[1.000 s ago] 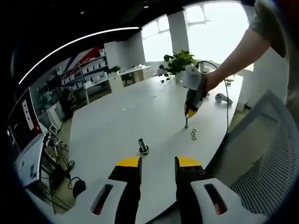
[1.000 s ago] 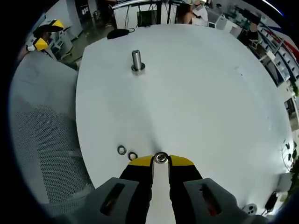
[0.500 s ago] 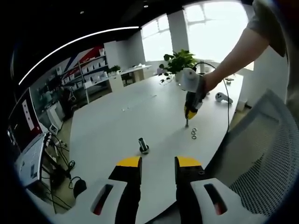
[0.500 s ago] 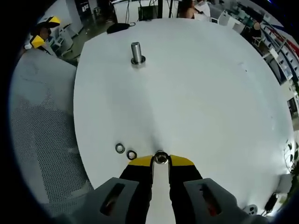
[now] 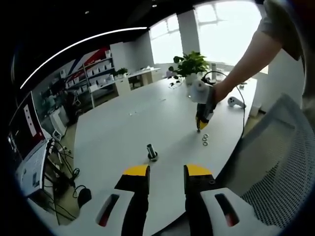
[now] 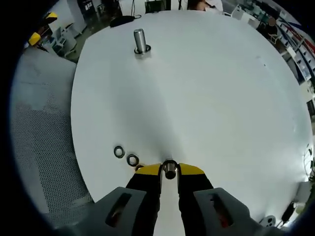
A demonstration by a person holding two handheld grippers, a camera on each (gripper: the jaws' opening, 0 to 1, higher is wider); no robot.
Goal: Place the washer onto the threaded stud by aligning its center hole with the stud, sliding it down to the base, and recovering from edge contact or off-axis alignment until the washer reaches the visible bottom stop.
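Right claw point(image 6: 169, 170) pinches a washer point(image 6: 170, 168) at its tips, now lifted off the worktop point(image 6: 206, 93) and turned edge-on; stud point(image 6: 140, 41) waits well apart. Left claw point(image 5: 167, 171) hangs spread, empty.

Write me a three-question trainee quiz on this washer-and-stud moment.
1. True or false: the right claw is shut on a washer.
2. How many spare washers lie on the table?
3. The stud is: A) lying flat, B) upright, apart from the right claw, C) inside the left claw.

Key: 1 true; 2 two; 3 B.
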